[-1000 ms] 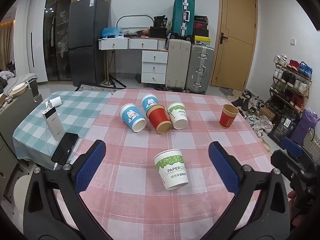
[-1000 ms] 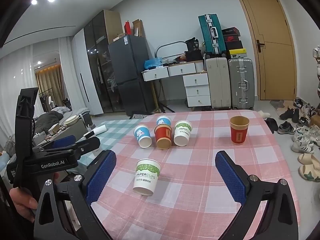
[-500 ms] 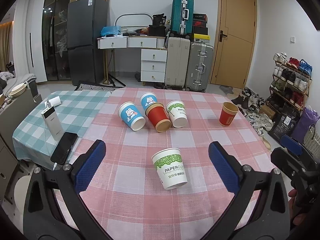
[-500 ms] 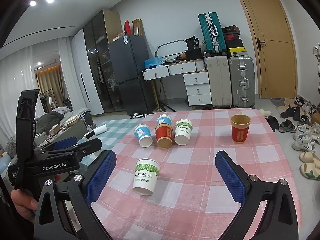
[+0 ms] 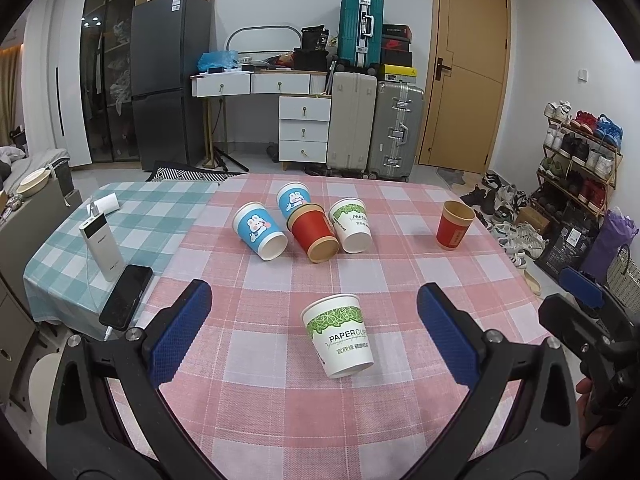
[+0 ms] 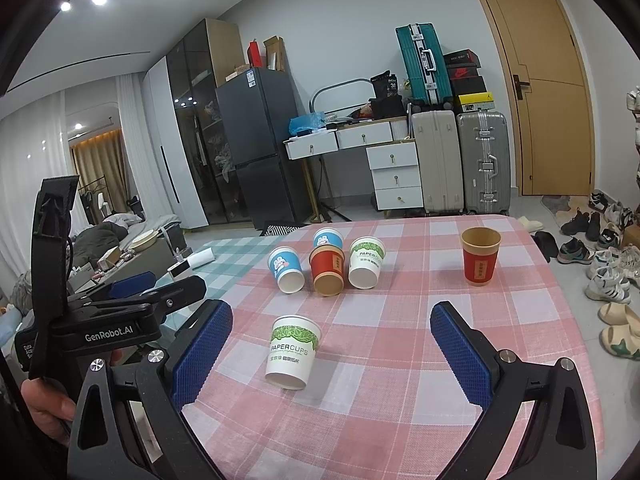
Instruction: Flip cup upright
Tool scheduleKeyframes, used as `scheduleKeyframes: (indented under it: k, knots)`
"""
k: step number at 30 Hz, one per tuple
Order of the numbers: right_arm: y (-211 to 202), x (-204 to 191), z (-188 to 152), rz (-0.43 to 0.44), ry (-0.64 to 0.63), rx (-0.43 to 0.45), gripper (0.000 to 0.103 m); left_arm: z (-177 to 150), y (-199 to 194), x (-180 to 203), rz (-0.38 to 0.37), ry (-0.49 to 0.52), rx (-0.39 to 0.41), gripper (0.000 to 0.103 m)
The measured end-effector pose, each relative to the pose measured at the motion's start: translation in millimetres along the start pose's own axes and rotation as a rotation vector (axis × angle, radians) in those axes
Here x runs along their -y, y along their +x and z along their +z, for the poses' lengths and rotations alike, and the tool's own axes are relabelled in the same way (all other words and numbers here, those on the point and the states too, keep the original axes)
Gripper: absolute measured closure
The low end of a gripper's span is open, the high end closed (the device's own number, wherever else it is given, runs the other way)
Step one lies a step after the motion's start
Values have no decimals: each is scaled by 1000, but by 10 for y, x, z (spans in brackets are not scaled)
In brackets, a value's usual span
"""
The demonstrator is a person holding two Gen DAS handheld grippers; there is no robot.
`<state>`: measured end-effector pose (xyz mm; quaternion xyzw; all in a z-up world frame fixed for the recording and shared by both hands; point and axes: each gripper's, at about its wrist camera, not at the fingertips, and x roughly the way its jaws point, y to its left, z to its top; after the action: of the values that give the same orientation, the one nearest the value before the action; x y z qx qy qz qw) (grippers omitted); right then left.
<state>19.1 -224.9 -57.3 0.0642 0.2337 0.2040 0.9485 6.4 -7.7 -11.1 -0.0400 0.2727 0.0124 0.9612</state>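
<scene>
A white and green paper cup (image 5: 340, 336) stands upright on the pink checked tablecloth (image 5: 400, 400), between and a little ahead of my open left gripper (image 5: 314, 330). It also shows in the right wrist view (image 6: 293, 351), left of centre before my open, empty right gripper (image 6: 332, 348). Farther back several cups lie on their sides in a cluster: a blue rabbit cup (image 5: 260, 232), a second blue cup (image 5: 293, 199), a red cup (image 5: 314, 233) and a white and green cup (image 5: 352, 225). A red cup (image 5: 454, 230) stands upright at the right.
A power bank (image 5: 102, 249) and a black phone (image 5: 126, 296) lie on the teal checked cloth at the left. The left gripper's body (image 6: 112, 320) shows at the left of the right wrist view. Shoes and a rack (image 5: 576, 148) line the floor to the right.
Both views have shifted only slightly; the near white and green cup sits a little farther from the left gripper's camera. Both grippers stay open and no cup has been moved.
</scene>
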Motion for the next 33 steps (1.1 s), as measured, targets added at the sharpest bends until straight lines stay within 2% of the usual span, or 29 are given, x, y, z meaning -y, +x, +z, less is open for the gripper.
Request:
scheduleKeyframes:
  k: [33]
  knots:
    - [-13, 58, -34, -3, 15, -2, 2, -95, 42, 95, -11, 9, -2, 0]
